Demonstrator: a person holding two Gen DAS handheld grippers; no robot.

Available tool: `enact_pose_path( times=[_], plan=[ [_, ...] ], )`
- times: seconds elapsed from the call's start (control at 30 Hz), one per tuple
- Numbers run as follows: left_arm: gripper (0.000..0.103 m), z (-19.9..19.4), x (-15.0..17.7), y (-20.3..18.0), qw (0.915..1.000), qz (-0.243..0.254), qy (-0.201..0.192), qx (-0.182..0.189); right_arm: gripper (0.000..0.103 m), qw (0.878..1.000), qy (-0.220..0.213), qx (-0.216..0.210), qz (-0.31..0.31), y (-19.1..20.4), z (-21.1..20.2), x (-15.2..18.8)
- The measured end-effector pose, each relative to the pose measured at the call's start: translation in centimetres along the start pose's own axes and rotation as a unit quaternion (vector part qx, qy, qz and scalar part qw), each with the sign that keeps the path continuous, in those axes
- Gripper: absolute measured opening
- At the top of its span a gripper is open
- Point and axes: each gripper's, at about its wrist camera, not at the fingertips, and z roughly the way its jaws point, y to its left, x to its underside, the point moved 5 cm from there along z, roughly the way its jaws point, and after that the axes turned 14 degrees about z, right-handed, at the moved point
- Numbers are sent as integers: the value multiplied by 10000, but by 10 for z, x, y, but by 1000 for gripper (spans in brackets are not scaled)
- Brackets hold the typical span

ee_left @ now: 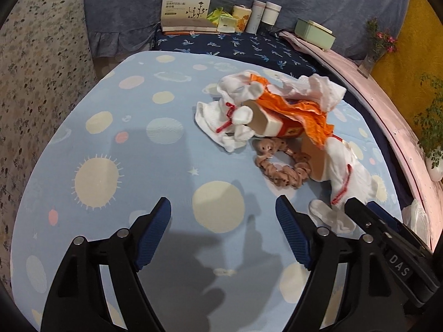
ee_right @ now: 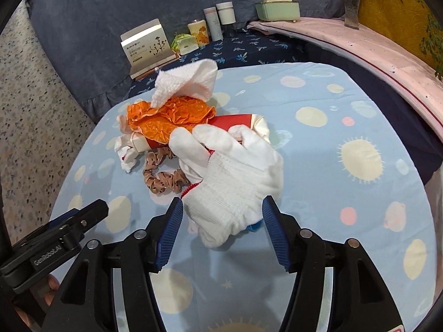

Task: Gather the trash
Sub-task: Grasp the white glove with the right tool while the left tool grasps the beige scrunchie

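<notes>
A heap of trash lies on the light blue planet-print cloth: a white knit glove nearest me, crumpled orange wrapping, a red and white carton, a white tissue, a second white glove and a brown scrunchie. My right gripper is open, its blue pads either side of the near glove's cuff. My left gripper is open and empty, left of the heap. The right gripper's body shows in the left wrist view.
At the back, on dark blue cloth, stand a white box, a yellow tin, two white tubes and a pale green box. A pink curved ledge with a flower vase runs along the right.
</notes>
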Motion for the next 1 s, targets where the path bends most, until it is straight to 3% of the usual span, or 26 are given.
enact_pose_path(
  times=[0.17,0.23,0.3,0.37,0.57,0.8,0.97,1.0],
  plan=[
    [74,11,-6,2,10000,1,9,81,54,9997,-8,192,-162,1,14,1],
    [74,14,-9,-2,9999,26,3,123,34,9996,-26,222,-156,-1,14,0],
    [74,18,-13,-6,9998,48,-3,169,20,9998,-21,184,-105,-6,12,-3],
    [74,22,-17,-13,9997,64,-18,248,12,9999,-69,104,-33,-10,7,-8],
    [71,41,-29,-32,9992,54,69,387,10,9987,-490,110,-9,-21,-20,-26],
    [52,66,-36,-37,9991,-85,273,310,10,9974,-682,96,218,-41,-35,-40],
    [9,71,-38,-43,9993,88,304,212,10,9977,-601,83,309,-51,-33,-37],
    [9,70,-38,-45,9992,120,309,228,10,9977,-584,80,320,-52,-33,-35]
  ],
)
